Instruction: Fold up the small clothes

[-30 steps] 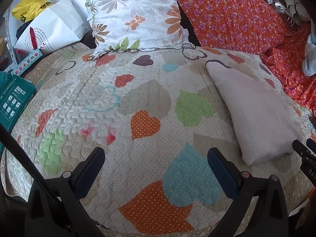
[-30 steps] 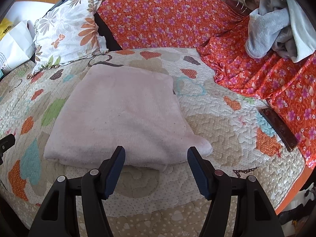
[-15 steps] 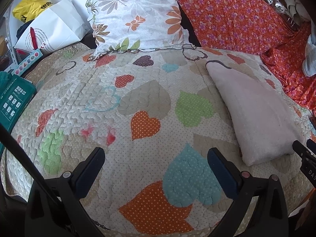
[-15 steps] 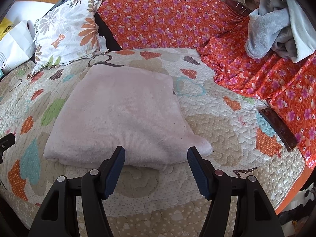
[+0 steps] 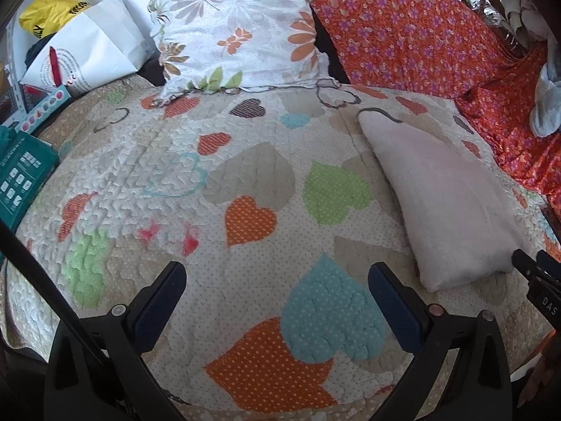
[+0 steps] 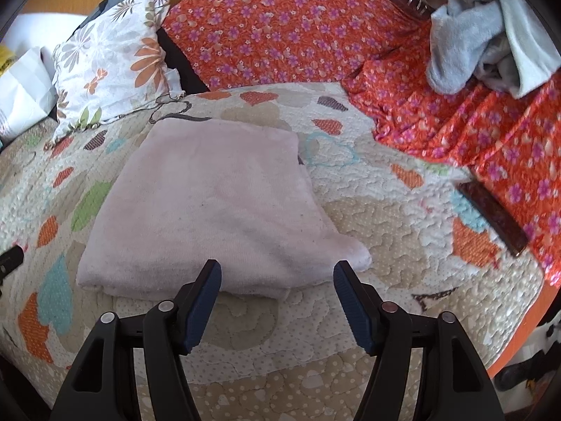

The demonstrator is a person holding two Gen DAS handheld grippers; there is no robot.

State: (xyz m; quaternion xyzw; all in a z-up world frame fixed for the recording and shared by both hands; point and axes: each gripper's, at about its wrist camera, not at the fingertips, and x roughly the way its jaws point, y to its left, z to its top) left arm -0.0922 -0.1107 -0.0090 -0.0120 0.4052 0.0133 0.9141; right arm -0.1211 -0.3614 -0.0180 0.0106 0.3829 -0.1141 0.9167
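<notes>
Two views are available. Left wrist view: the left gripper (image 5: 277, 275) hovers with its blue-padded jaws spread wide and nothing between them, above the cream quilted bedspread with coloured heart patches (image 5: 168, 161). The folded pale pink fleecy garment (image 5: 441, 203) lies flat on the bedspread to the right of this gripper, apart from both jaws. A tip of the right gripper (image 5: 536, 273) shows at the right edge, just beside the near corner of the garment; contact cannot be confirmed there. A white pillow with a leaf and flower print (image 5: 238, 28) leans at the head of the bedspread, beside an orange-red cloth with purple flowers (image 5: 413, 31). A white paper bag (image 5: 94, 52) and a yellow plastic bag (image 5: 49, 14) sit at the upper left, with a teal box (image 5: 21, 175) at the left edge

Right wrist view: the right gripper (image 6: 277, 273) is released, jaws well apart, positioned at the near folded edge of the garment (image 6: 210, 203) without clamping it. The garment rests on the bedspread (image 6: 385, 231) as a compact rectangle, one rounded corner projecting to the right. A dark brown flat bar-shaped object (image 6: 492, 217) lies at the boundary of the bedspread and the orange-red cloth (image 6: 287, 24). A heap of grey and white fleecy clothes (image 6: 480, 38) sits on that cloth at the upper right
</notes>
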